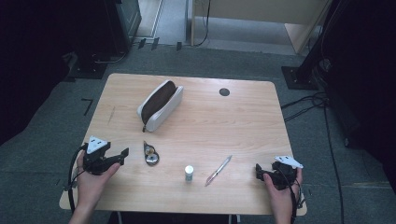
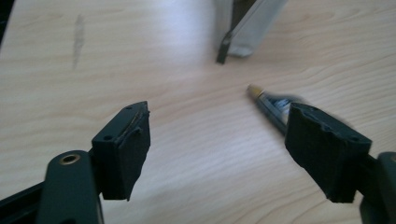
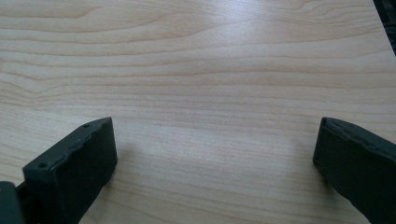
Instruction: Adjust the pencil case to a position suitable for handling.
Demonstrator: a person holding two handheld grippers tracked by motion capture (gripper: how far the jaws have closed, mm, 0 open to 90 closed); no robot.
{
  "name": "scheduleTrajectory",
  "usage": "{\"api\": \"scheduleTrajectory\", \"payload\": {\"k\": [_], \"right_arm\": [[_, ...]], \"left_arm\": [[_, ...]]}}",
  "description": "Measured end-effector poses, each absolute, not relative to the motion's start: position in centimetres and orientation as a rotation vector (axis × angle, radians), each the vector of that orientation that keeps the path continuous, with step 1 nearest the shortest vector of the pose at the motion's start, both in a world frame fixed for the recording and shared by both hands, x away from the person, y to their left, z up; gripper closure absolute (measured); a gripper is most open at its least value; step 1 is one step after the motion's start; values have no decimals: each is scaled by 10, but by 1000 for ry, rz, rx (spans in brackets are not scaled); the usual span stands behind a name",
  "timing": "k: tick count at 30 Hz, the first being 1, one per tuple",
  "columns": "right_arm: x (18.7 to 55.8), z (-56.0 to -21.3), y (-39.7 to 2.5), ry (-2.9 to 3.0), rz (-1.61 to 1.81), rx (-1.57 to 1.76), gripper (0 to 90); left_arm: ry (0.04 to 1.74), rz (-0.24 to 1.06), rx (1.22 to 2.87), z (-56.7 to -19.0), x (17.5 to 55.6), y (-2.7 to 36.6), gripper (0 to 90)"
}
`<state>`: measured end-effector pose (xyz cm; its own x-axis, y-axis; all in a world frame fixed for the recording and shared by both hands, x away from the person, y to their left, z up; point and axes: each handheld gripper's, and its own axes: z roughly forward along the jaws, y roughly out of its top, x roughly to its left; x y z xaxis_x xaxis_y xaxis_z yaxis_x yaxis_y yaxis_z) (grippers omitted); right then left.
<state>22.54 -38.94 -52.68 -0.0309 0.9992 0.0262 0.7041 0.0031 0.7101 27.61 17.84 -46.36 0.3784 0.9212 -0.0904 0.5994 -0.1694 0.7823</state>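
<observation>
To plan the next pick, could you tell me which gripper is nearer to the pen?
Right. The right gripper sits just right of the pen; the left gripper is farther left, beyond the small bottle.

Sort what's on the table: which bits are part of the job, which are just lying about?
Job: open pencil case, correction tape nearest the left gripper, small white tube, pen, right gripper.
Lying about: black cable cap, floor cables.
</observation>
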Motion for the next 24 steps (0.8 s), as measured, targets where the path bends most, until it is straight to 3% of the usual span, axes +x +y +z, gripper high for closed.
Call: {"api": "scheduleTrajectory", "payload": {"k": [12, 24], "right_arm": [[225, -527, -389, 1787, 771, 1749, 0], [225, -527, -390, 1788, 773, 1746, 0]], "left_arm": [[1210, 466, 1903, -456, 303, 135, 397], [1185, 520, 1925, -454, 333, 108, 455]]}}
